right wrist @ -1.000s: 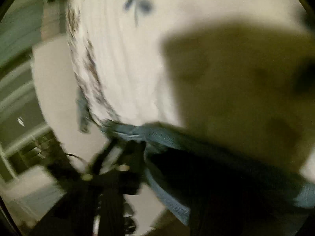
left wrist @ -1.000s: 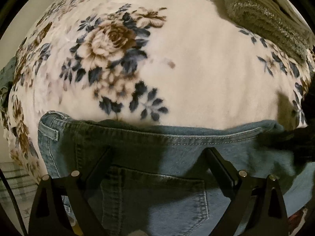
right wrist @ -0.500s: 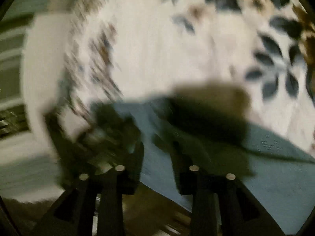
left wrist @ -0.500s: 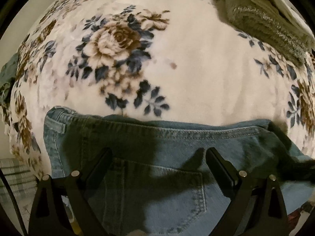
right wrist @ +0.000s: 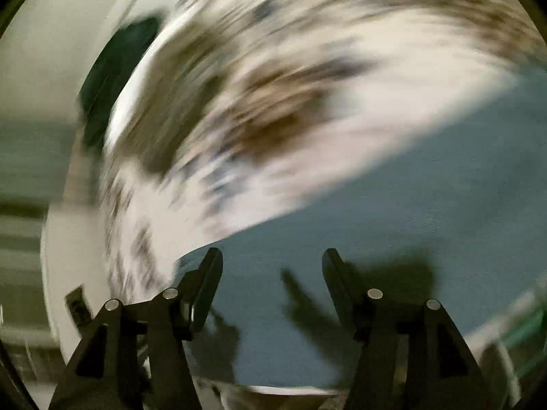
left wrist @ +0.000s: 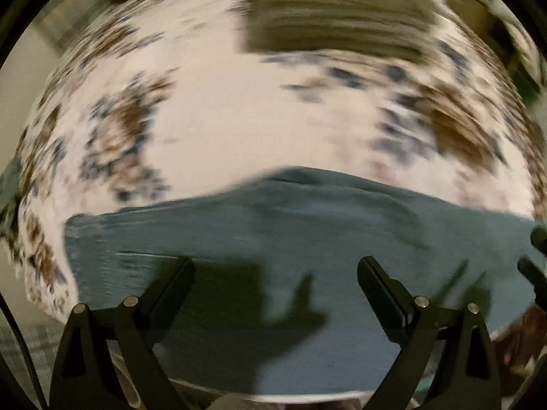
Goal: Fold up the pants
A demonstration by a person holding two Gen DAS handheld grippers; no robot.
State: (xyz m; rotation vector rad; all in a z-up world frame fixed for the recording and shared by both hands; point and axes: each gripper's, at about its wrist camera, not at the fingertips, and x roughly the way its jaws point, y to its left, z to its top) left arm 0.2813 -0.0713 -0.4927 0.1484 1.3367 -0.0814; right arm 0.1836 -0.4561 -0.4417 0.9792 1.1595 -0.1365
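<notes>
The blue denim pants [left wrist: 307, 225] lie on a white floral blanket [left wrist: 212, 116] and fill the lower half of the left wrist view. Both views are motion-blurred. My left gripper [left wrist: 275, 266] is open and empty above the pants. In the right wrist view the pants [right wrist: 393, 212] run from the bottom centre up to the right. My right gripper [right wrist: 271, 259] is open and empty above them. Both grippers cast shadows on the denim.
A stack of folded olive and white textiles [left wrist: 342, 13] sits on the blanket at the far side. A dark object [right wrist: 116, 78] lies at the blanket's left edge, with pale floor [right wrist: 51, 51] beyond. The other gripper's dark fingers [left wrist: 536, 266] show at the right edge.
My right gripper has opened and let go of the denim. Both grippers have pulled back and swung. The pants now show a plain surface without waistband or pocket in view.
</notes>
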